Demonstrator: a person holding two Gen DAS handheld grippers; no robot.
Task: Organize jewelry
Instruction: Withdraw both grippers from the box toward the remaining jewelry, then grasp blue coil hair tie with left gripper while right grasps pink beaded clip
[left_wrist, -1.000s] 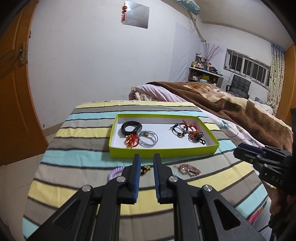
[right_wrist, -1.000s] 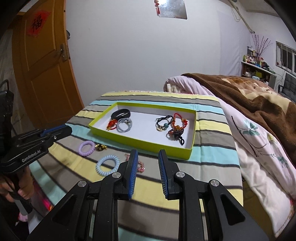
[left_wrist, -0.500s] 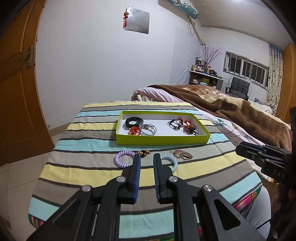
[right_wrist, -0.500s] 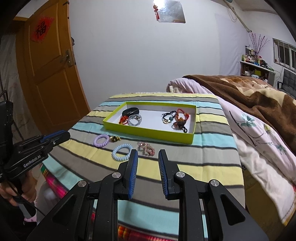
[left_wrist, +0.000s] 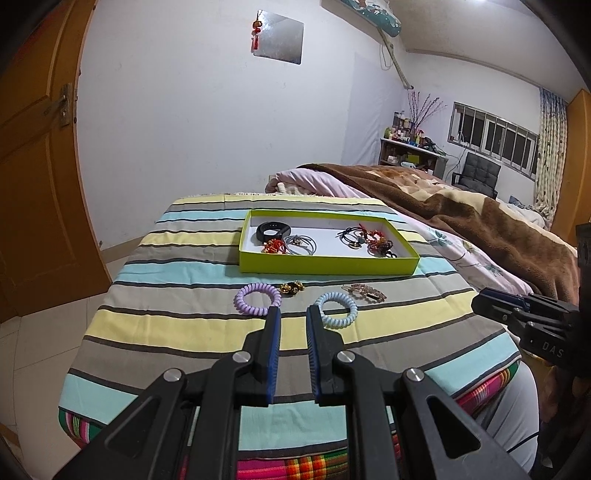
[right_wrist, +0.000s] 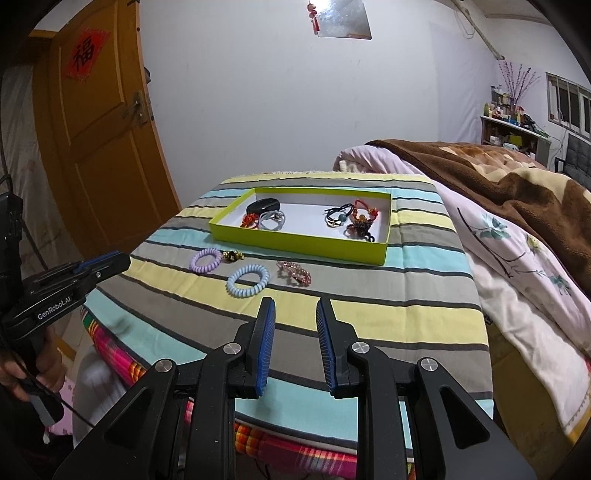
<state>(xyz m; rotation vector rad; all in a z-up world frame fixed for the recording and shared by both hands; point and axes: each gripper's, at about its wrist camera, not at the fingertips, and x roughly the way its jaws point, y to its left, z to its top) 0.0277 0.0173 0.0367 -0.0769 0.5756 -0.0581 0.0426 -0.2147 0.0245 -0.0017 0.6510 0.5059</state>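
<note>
Tools left (left_wrist: 292, 314) and right (right_wrist: 292, 306) hang partly parted, empty, above the striped cloth (right_wrist: 388, 291).

Setting: home bedroom. Bed (right_wrist: 517, 236) at right with brown blanket (left_wrist: 480, 214) over floral quilt (right_wrist: 509, 258). Orange wooden door (right_wrist: 99, 140) at left bearing red paper character (right_wrist: 85, 55). Far right: barred window (left_wrist: 491, 131), curtain (left_wrist: 550, 155), cluttered shelf (left_wrist: 410, 144), dark chair (left_wrist: 478, 173). Striped cloth (left_wrist: 207, 325) covers the near surface.
</note>
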